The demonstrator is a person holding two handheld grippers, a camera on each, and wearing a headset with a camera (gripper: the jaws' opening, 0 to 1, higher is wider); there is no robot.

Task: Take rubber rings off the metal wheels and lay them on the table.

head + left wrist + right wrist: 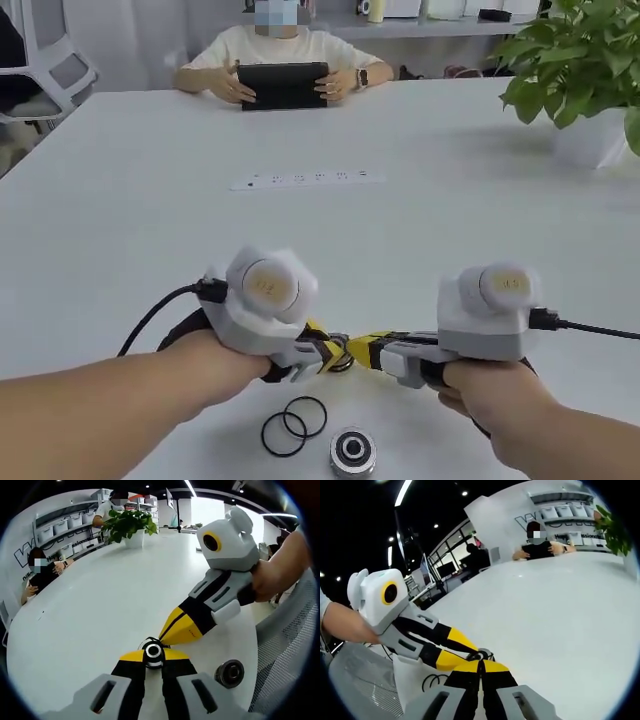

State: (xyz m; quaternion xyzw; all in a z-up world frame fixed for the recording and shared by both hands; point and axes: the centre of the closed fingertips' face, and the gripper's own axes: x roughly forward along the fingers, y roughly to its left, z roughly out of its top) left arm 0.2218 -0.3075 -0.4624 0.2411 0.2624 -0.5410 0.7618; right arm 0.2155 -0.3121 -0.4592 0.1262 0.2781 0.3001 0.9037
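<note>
Nearest, 2 loose rubber rings (pixel 295 425) and 1 bare wheel (pixel 352 450) are lying on the bench (pixel 300 250) beneath both grippers. The left hand-held gripper (pixel 153 655) is clamping another wheel (pixel 153 650), and the right hand-held gripper (pixel 481 661), jaws closed, is seemingly pinching its rubber ring (pixel 488 654).

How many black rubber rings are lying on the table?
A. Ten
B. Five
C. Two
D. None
C: in the head view, two black rubber rings lie overlapping on the white table, just beside a bare metal wheel.
</note>
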